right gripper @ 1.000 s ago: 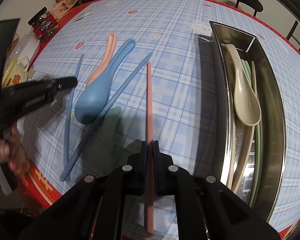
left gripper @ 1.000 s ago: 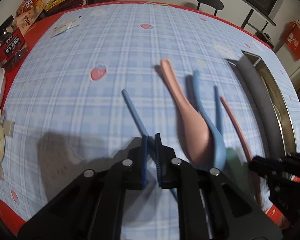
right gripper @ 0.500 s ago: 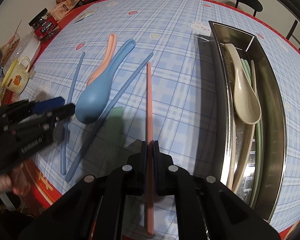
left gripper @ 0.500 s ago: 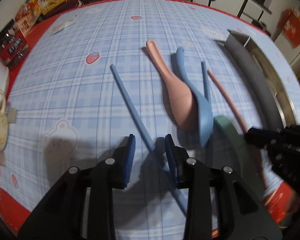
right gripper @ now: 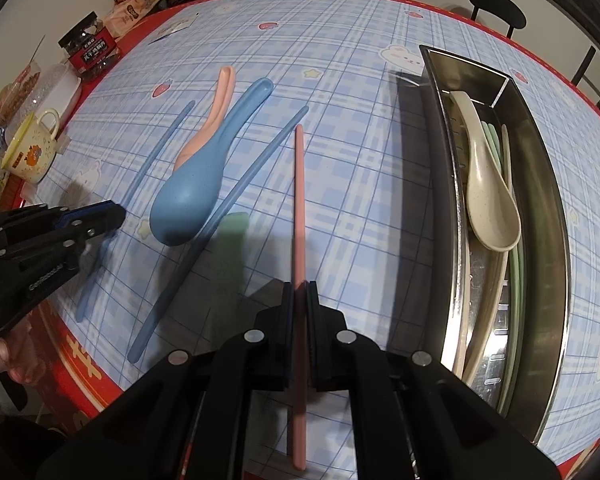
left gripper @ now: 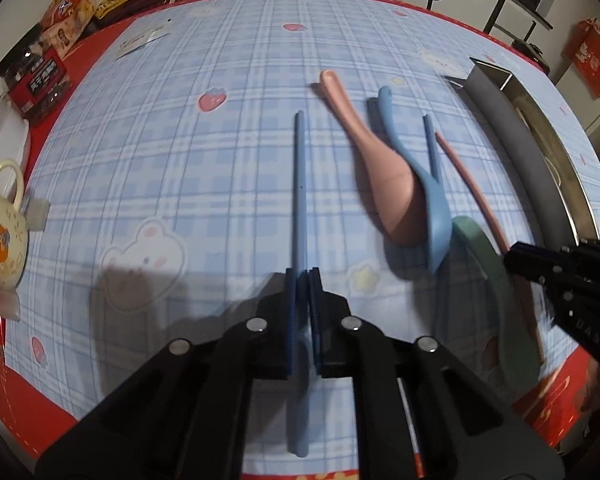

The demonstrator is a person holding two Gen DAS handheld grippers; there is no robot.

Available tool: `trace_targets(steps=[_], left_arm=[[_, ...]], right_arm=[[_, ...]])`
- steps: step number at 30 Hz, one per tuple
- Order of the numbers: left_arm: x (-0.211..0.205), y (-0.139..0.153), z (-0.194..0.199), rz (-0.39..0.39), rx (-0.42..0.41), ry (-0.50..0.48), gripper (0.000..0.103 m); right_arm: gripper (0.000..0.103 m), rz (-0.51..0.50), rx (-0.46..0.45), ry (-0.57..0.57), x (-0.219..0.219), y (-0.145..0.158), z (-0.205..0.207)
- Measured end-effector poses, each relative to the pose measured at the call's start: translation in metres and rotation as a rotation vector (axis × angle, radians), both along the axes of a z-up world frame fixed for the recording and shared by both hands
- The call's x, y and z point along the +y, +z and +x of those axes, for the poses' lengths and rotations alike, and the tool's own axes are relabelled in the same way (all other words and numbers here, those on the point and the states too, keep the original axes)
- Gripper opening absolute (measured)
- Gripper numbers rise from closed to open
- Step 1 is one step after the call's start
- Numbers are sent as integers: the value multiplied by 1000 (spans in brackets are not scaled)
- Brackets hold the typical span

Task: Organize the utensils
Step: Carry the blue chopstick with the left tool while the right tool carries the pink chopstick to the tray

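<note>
The left gripper [left gripper: 303, 276] is pinched tight on a blue chopstick [left gripper: 300, 184], which runs straight up the middle of the left wrist view from between the pads and sticks out below them toward the bottom edge. The right gripper [right gripper: 300, 290] is clamped the same way on a pink chopstick [right gripper: 299, 200]; in the right wrist view it stands nearly upright in the centre, its lower end poking out below the jaws.

Between the two, on the blue checked tablecloth [right gripper: 360, 80], lie a pink spoon [left gripper: 384, 184] and a blue spoon [right gripper: 198, 184], side by side and touching, bowls toward the bottom of the frame. In the right wrist view the blue spoon partly covers the pink one. A second blue chopstick [right gripper: 220, 232] slants from centre to lower left in that view, just right of the blue spoon. A green blurred shape [left gripper: 496, 292] sits at lower right in the left wrist view; I cannot tell what it is.

Along the right side of the right wrist view is a long steel tray [right gripper: 556, 208]. Inside it rests a cream spoon [right gripper: 488, 192], with pale green utensils [right gripper: 494, 140] under and beside it.

At the left edge, off the cloth, stand a yellow mug [right gripper: 30, 152], a dark jar [right gripper: 88, 50] and snack bags [left gripper: 72, 4]. A black chair [right gripper: 496, 10] stands beyond the table at the upper right. A person's fingers [right gripper: 4, 360] show at the lower left, behind the left gripper.
</note>
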State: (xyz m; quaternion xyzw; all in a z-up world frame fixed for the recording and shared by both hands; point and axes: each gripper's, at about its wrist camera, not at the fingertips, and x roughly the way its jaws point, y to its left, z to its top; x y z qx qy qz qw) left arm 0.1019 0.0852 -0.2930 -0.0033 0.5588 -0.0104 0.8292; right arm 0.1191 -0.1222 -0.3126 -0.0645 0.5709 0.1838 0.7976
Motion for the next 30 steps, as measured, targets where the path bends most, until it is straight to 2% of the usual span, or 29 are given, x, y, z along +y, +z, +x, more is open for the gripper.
trace_targets(steps=[4, 8, 16, 18, 19, 21, 22, 25, 30], left_arm=[[2, 0, -5, -1, -8, -8, 11], [-2, -1, -6, 33, -18, -23, 11], [-3, -1, -9, 34, -39, -22, 11], [3, 0, -8, -3, -28, -6, 10], [8, 0, -7, -47, -20, 14, 10], [31, -1, -3, -209, 11, 84, 10], [41, -2, -3, -265, 28, 126, 10], [60, 1, -7, -321, 29, 200, 10], [76, 16, -16, -406, -3, 263, 10]], right_arm=[[7, -16, -17, 16, 2, 0, -2], [7, -24, -28, 21, 4, -1, -3], [7, -24, -39, 33, 4, -1, -3], [7, -3, -24, 25, 1, -1, -1], [7, 8, -16, 18, -1, -1, 0], [6, 53, 9, -8, -7, 0, 1], [6, 73, 9, -17, -9, 2, 1], [6, 103, -13, -18, -11, 11, -1], [6, 125, -45, -12, -14, 25, -3]])
